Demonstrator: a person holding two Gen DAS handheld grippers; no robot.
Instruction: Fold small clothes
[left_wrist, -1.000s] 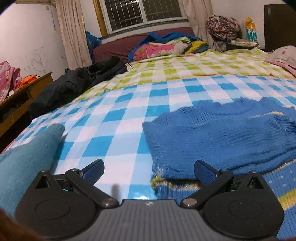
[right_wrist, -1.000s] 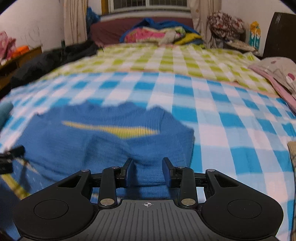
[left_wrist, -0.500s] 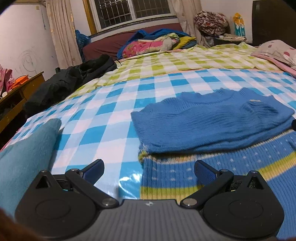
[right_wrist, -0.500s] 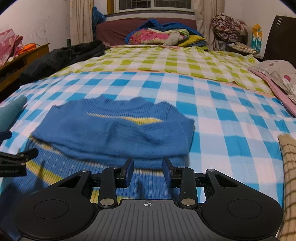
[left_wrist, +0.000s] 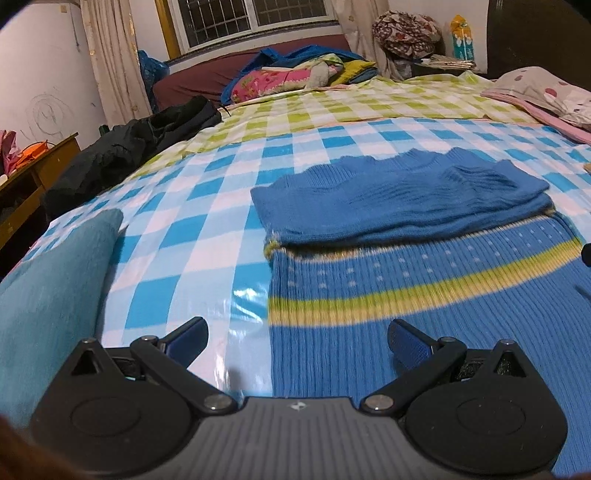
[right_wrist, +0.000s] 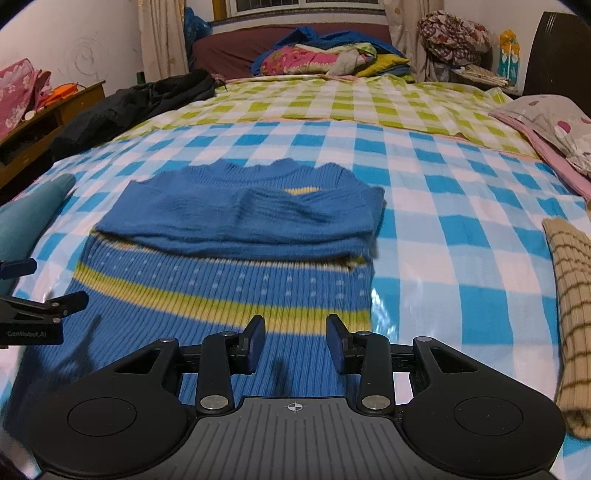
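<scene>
A small blue ribbed knit sweater with a yellow-green stripe (right_wrist: 229, 295) is laid flat on the blue-and-white checked plastic sheet (right_wrist: 461, 206) that covers the near part of the bed. Its sleeves are seen folded across the chest, forming a plain blue band (left_wrist: 399, 199) over the upper half, while the striped lower body is spread toward the cameras. That first stage is judged done; the lengthwise fold of hem to collar is judged to be left.

The left gripper (left_wrist: 295, 341) is held wide open over the sweater's lower left edge, with nothing between its jaws. The right gripper (right_wrist: 295, 338) is parted about halfway, its jaws having just been opening, and nothing is clamped; the knit lies beneath it untouched.

A teal cloth (left_wrist: 48, 295) is seen beside the sweater on the left, and a beige checked garment (right_wrist: 572, 314) on the right, apparently unfolded and waiting.
</scene>
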